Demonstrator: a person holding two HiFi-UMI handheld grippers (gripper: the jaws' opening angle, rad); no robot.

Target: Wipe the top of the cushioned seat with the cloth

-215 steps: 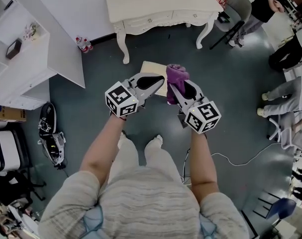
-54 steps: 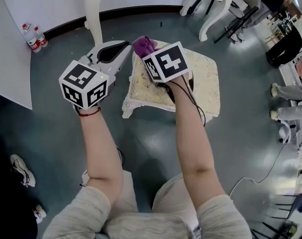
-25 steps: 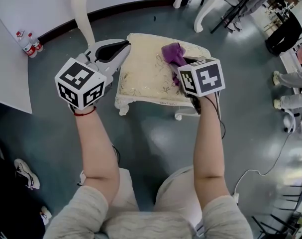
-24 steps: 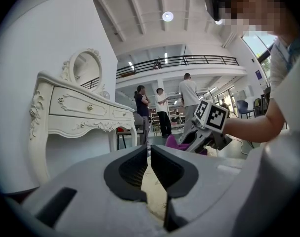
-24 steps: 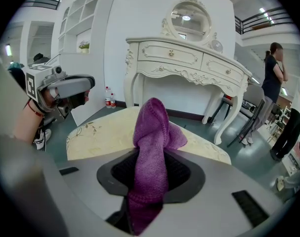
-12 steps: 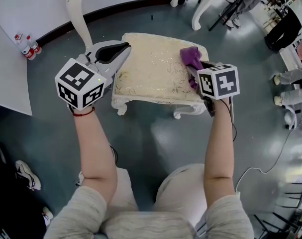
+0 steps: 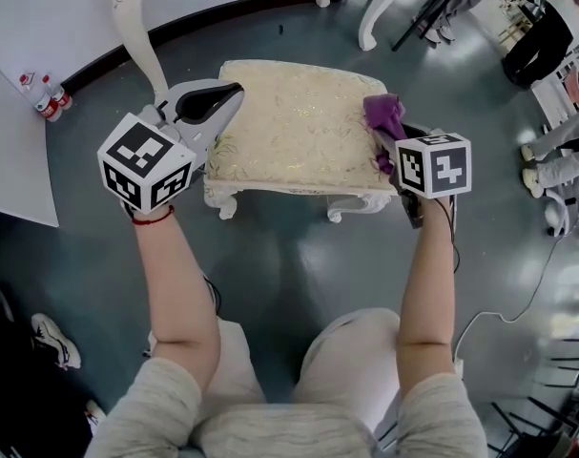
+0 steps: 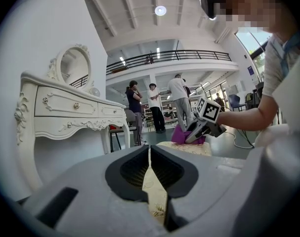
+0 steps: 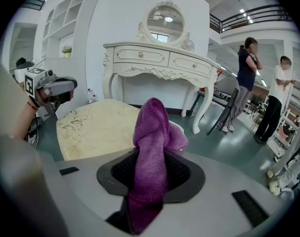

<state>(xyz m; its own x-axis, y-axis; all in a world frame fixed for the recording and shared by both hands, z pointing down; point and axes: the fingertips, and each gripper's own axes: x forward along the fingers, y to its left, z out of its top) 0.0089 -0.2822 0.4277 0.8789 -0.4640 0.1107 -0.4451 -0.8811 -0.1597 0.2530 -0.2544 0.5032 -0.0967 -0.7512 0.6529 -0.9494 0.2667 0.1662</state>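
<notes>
Your right gripper (image 9: 150,158) has its jaws clamped on the cloth (image 9: 152,122), which stands up between them in a purple bunch. Over the last couple of seconds you have carried it across the seat (image 7: 289,127). It was at the far left corner, had passed the middle a second ago, and now sits at the right edge, with the bunch just at the rim in the head view. That reads as one left-to-right stroke finished across the far half of the top.

Your left gripper (image 7: 234,93) has stayed at the seat's left edge. Its jaws are all but together, with only a thin slit between them and nothing in it. Whether it actually touches the seat, you cannot tell from these views.

For the task, one band looks covered and the near half probably is not. The cloth is bunched rather than spread, so each pass likely wipes only a narrow strip, and several more would be needed. With the cloth at the rim, the sensible next move is a return stroke leftward, shifted nearer to you. Going any further right would take it off the cushion.
</notes>
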